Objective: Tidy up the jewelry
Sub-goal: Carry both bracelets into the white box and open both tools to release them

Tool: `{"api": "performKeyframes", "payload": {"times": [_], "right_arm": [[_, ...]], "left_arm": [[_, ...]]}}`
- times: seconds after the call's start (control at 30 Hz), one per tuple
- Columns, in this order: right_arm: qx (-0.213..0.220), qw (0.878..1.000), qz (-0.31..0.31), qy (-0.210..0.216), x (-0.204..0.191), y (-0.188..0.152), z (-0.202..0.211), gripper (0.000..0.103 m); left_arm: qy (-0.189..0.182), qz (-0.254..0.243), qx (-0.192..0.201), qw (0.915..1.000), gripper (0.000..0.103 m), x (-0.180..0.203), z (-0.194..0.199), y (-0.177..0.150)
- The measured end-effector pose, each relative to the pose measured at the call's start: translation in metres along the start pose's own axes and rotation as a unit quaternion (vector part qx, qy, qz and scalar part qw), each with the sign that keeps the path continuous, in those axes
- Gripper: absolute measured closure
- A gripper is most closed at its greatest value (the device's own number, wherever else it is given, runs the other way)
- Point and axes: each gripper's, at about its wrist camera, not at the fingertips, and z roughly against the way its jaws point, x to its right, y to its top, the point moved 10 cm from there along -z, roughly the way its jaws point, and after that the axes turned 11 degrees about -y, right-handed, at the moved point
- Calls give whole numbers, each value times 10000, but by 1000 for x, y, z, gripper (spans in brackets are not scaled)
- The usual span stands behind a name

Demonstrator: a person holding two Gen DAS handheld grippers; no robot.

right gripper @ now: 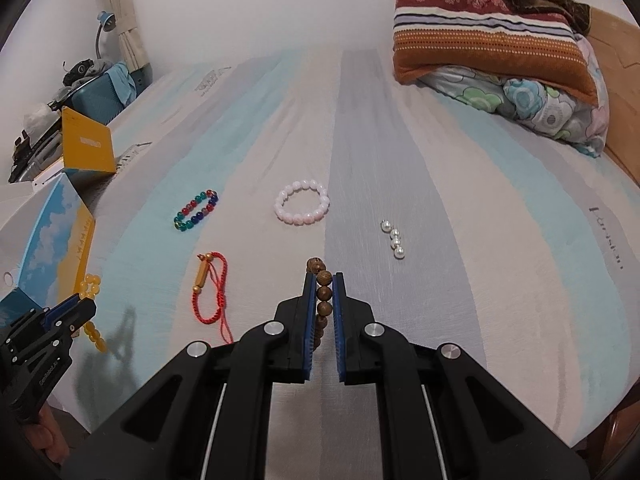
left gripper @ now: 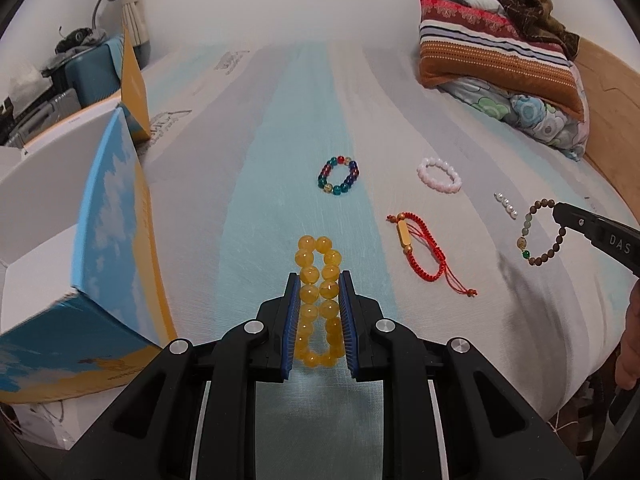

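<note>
My left gripper is shut on a yellow bead bracelet, squeezed flat between the pads, just above the bed sheet; it also shows in the right wrist view. My right gripper is shut on a brown wooden bead bracelet, which shows hanging from it in the left wrist view. On the sheet lie a multicoloured bead bracelet, a pink-white bead bracelet, a red cord bracelet and a short string of pearls.
An open cardboard box with blue-and-yellow flaps stands at the left edge of the bed. Folded quilts and a striped pillow are piled at the far right, beside a wooden headboard. A suitcase and clutter stand beyond the bed's left side.
</note>
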Motion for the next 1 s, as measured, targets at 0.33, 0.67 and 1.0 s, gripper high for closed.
{"api": "performKeyframes", "payload": {"times": [0.33,0.67,1.0], "right_arm": [[265,9996,83,82,-13,19,30,96],[403,9982,336,283,-44,42,50,96],[573,9958,585,413,-81,60,69,96]], "left_arm": [[48,-22,218,9997,84,-3,29,20],[163,-53,513,9985,84,-12,59,49],[323,22,718,9969,84,-33,83,63]]}}
